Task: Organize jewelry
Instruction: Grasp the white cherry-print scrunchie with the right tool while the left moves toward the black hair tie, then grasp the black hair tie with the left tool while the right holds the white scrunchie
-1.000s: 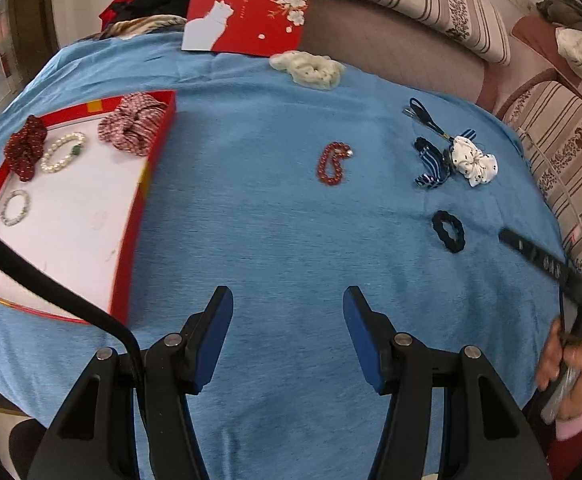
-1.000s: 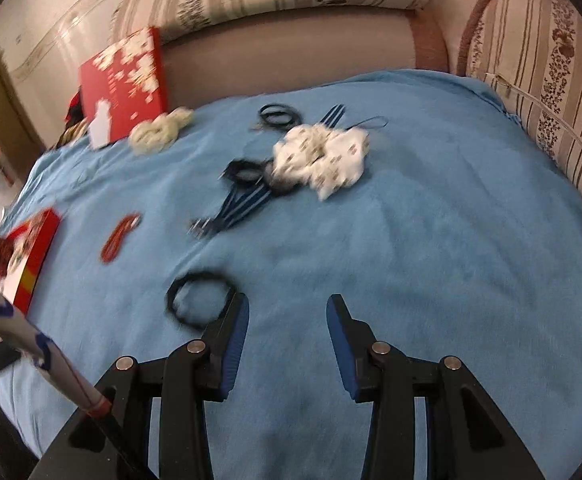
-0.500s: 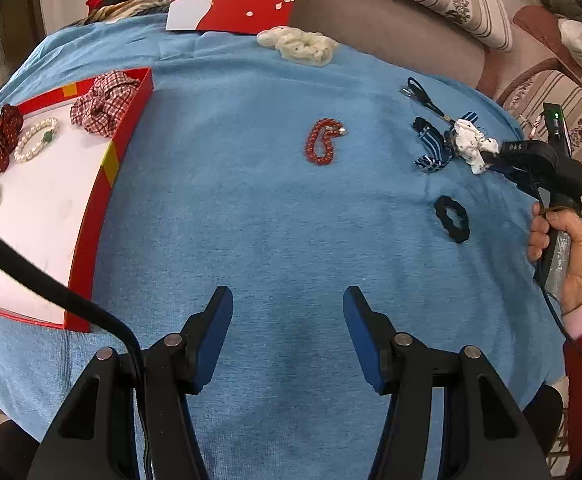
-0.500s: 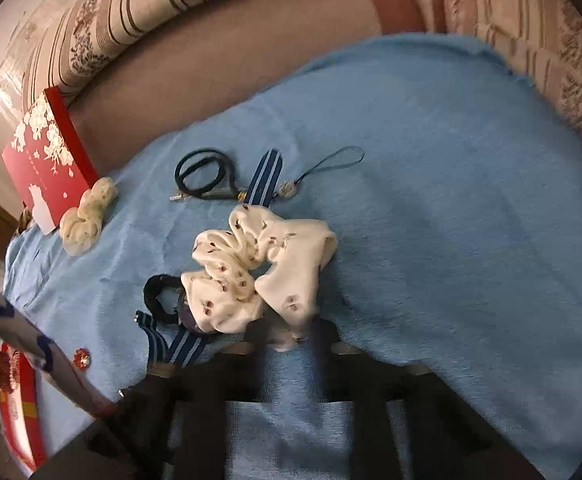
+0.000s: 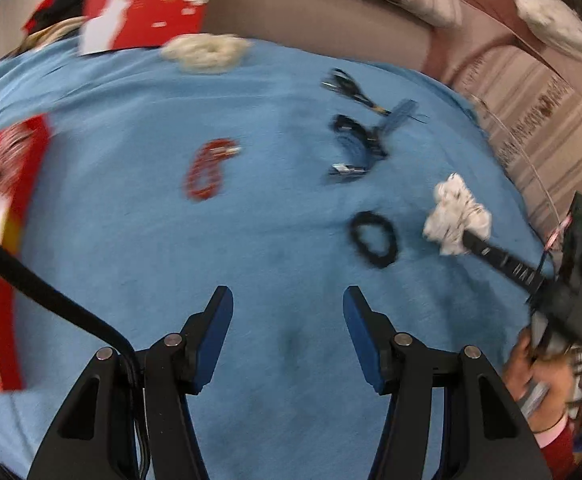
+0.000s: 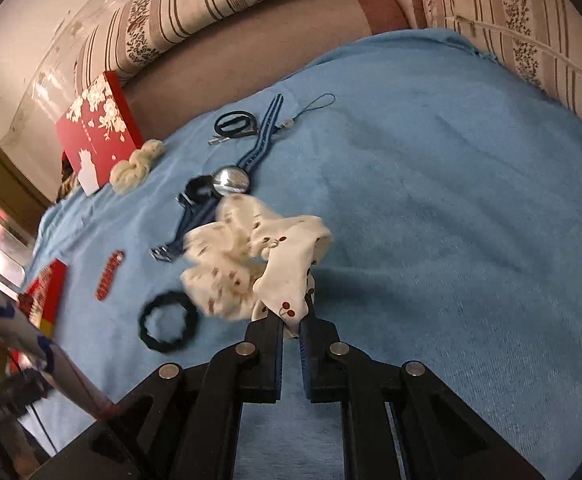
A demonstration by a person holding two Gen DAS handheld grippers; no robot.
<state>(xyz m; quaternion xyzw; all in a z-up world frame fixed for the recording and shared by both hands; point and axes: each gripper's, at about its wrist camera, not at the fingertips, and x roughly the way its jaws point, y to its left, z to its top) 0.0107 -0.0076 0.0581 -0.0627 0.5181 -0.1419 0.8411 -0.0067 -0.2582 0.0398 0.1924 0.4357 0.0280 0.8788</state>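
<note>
My right gripper [image 6: 294, 314] is shut on a white cherry-print scrunchie [image 6: 251, 264] and holds it above the blue cloth; it also shows in the left wrist view [image 5: 457, 216]. My left gripper [image 5: 289, 332] is open and empty over the cloth. A black scrunchie [image 5: 373, 238] [image 6: 167, 322] lies below the white one. A red bead bracelet [image 5: 209, 168] [image 6: 110, 274] lies mid-cloth. A blue-striped watch [image 6: 233, 178] [image 5: 355, 144] and a black cord [image 6: 235, 122] lie further back. The red tray [image 5: 7, 220] is at the left.
A cream scrunchie [image 5: 207, 52] [image 6: 137, 164] lies beside a red floral box lid [image 5: 147, 4] at the cloth's back edge. Striped sofa cushions [image 6: 251, 4] ring the back and right. A hand holds the right gripper's handle [image 5: 539, 364].
My right gripper has closed on the white scrunchie and lifted it off the watch toward the near right. The left wrist view has shifted right and is blurred.
</note>
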